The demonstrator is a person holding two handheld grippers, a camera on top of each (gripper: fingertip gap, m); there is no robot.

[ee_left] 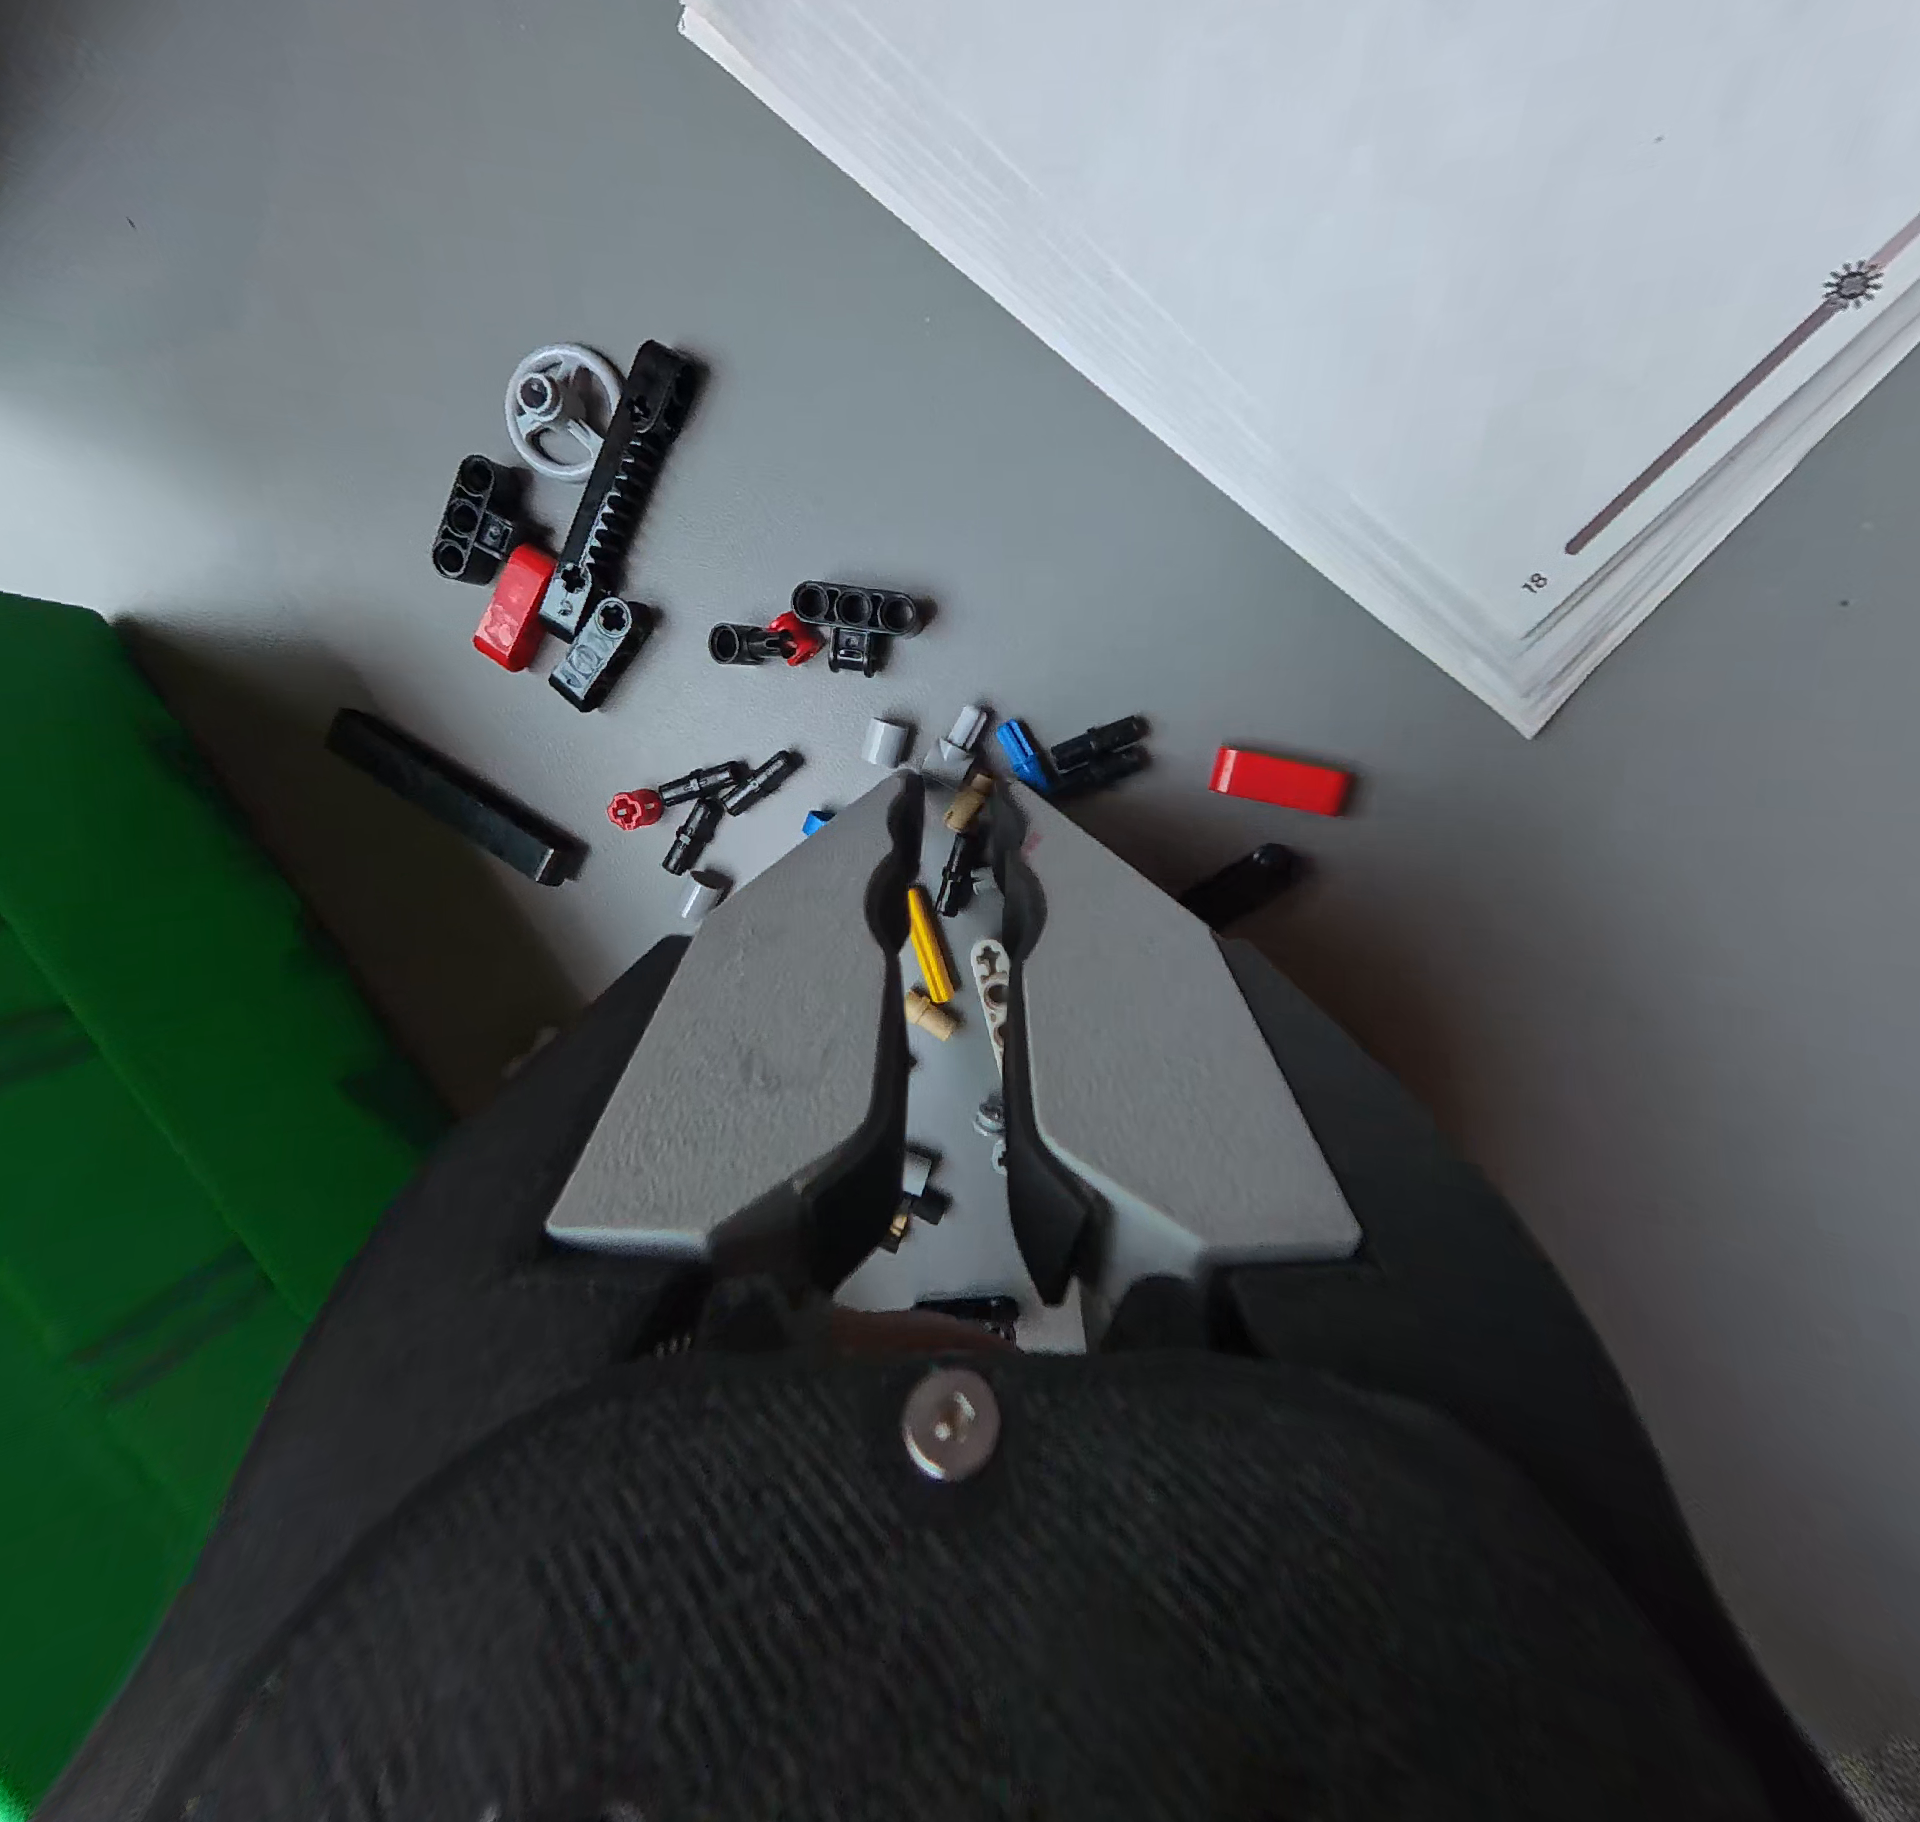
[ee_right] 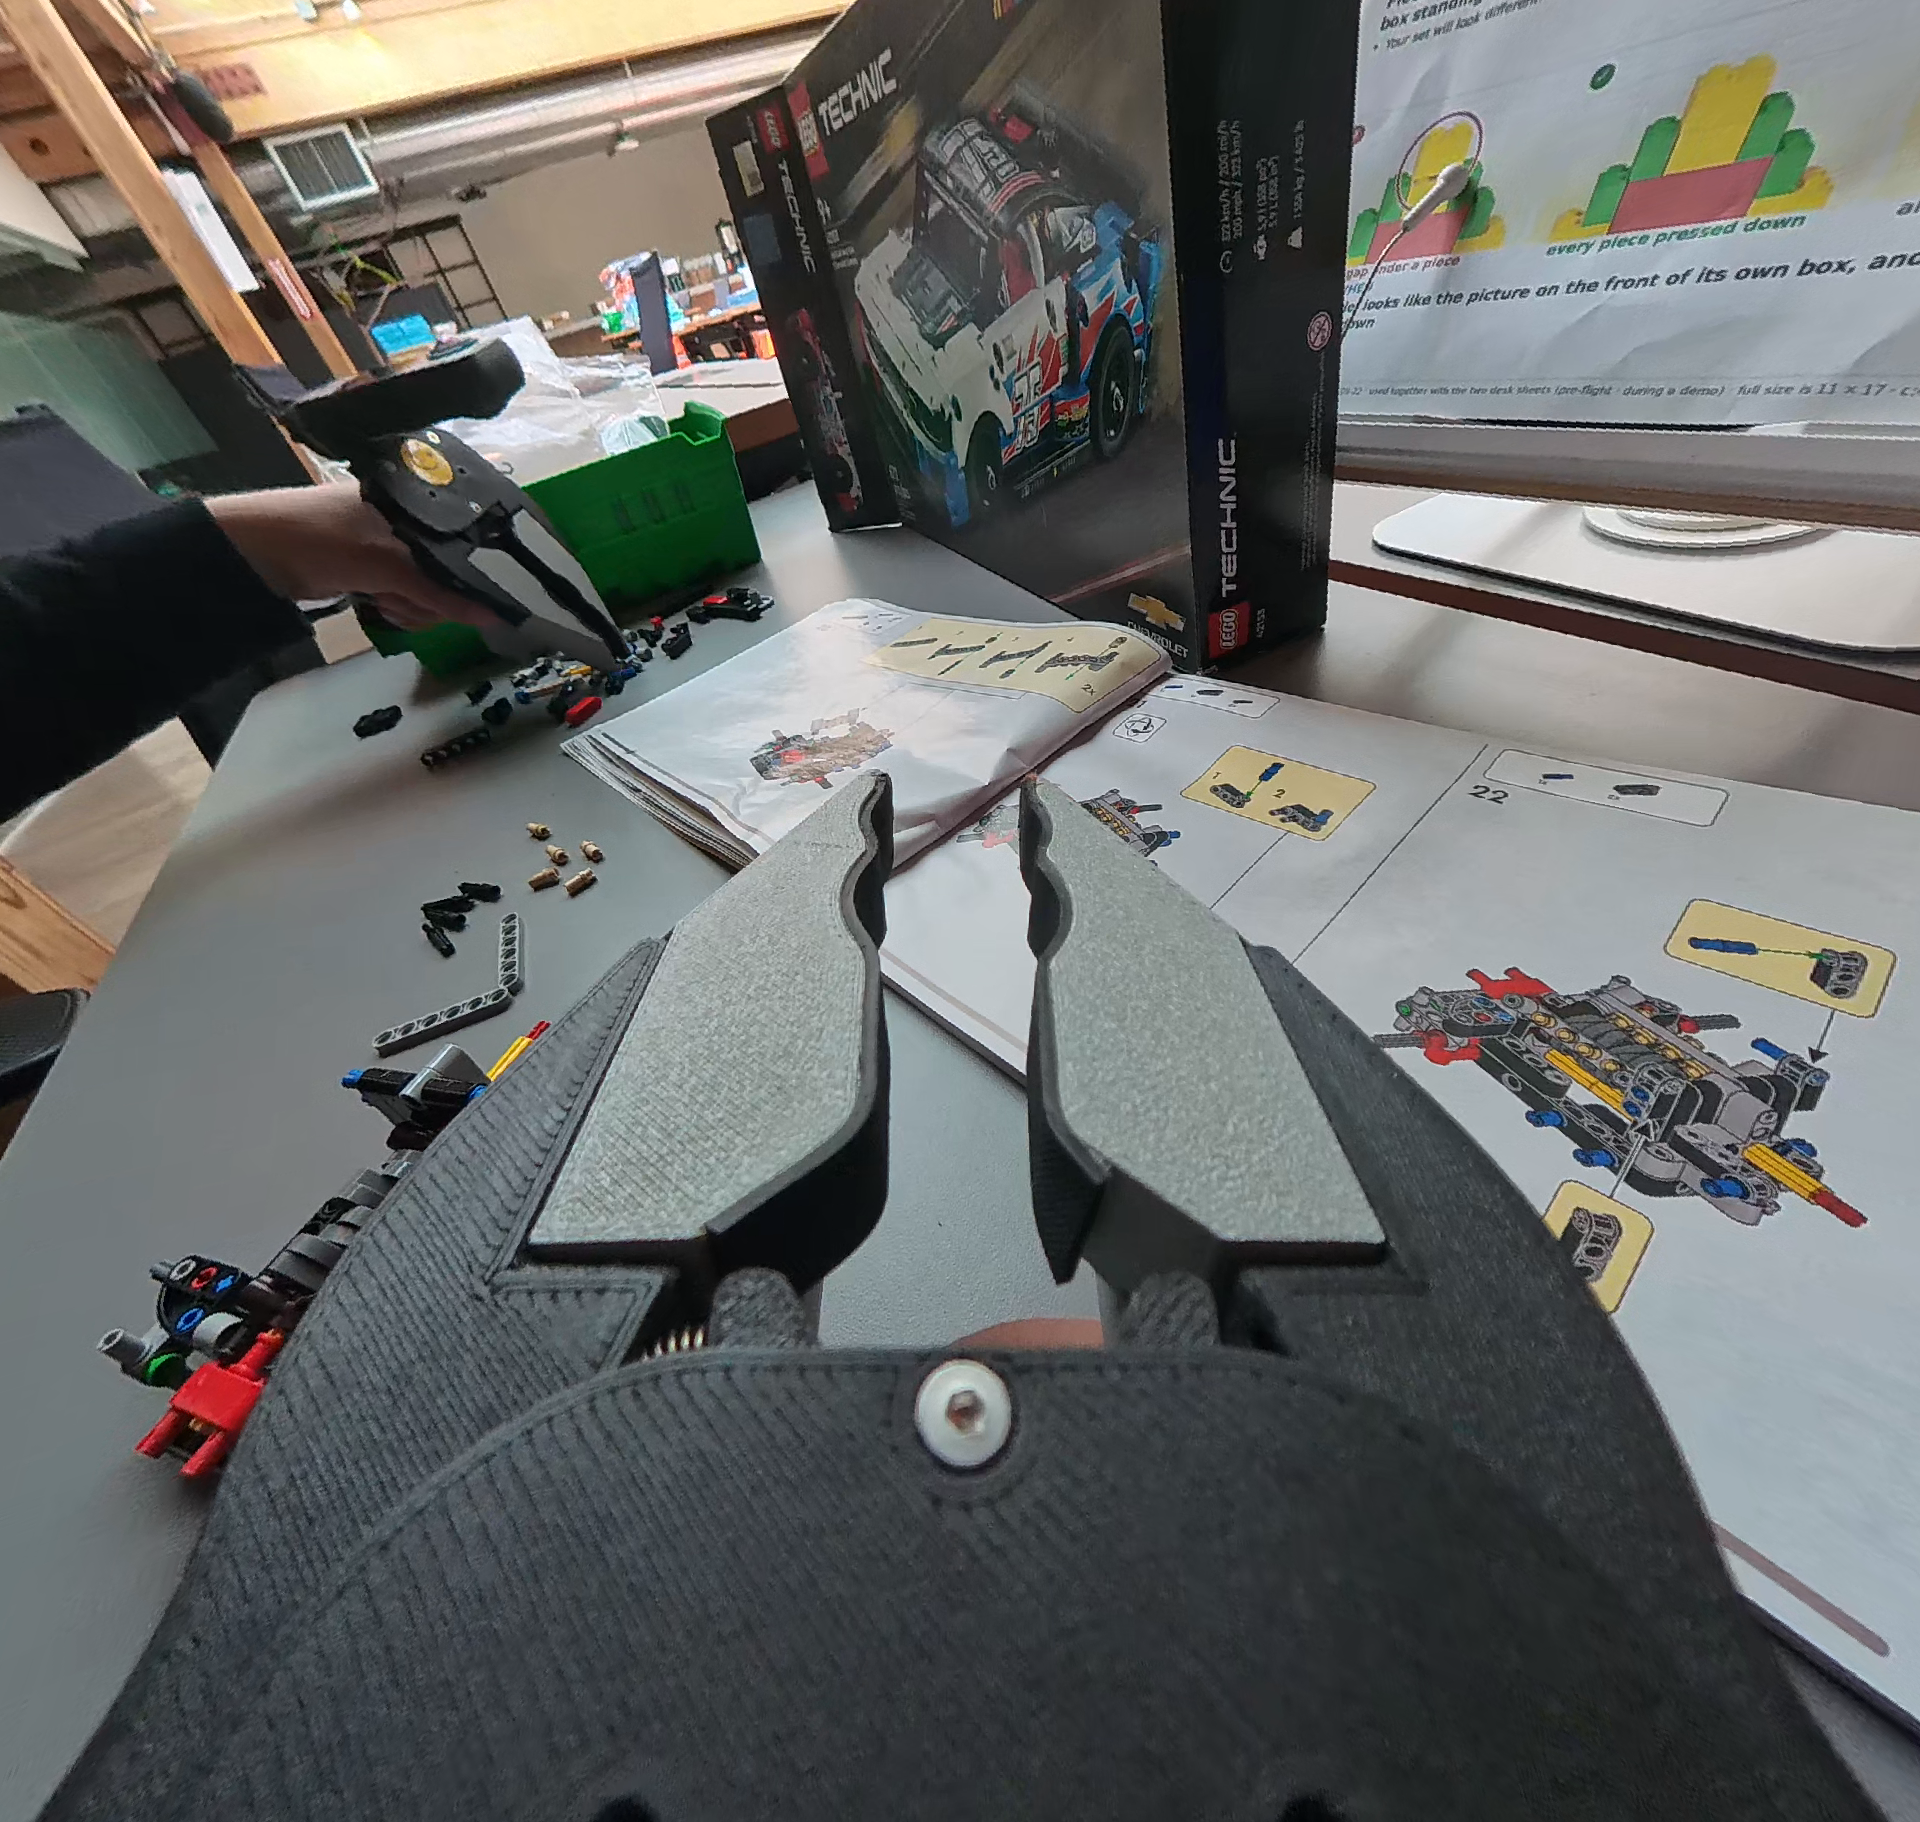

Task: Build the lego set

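Your dark grey tabletop carries everything. At the upper centre of the right wrist view stands the tall black cardboard set box with a race car picture, and below it the open white instruction booklet spreads to the lower right. A green plastic bin sits at the left of the box. Your right gripper hovers over the booklet, its grey fingers apart with nothing between them. Your left gripper points down into the loose pieces; its tips look nearly closed, though I cannot tell whether they pinch anything. A partly built assembly of black, red and blue parts lies at the lower left. Near the left tips lie a black toothed rack beam, a flat red tile and a yellow axle.
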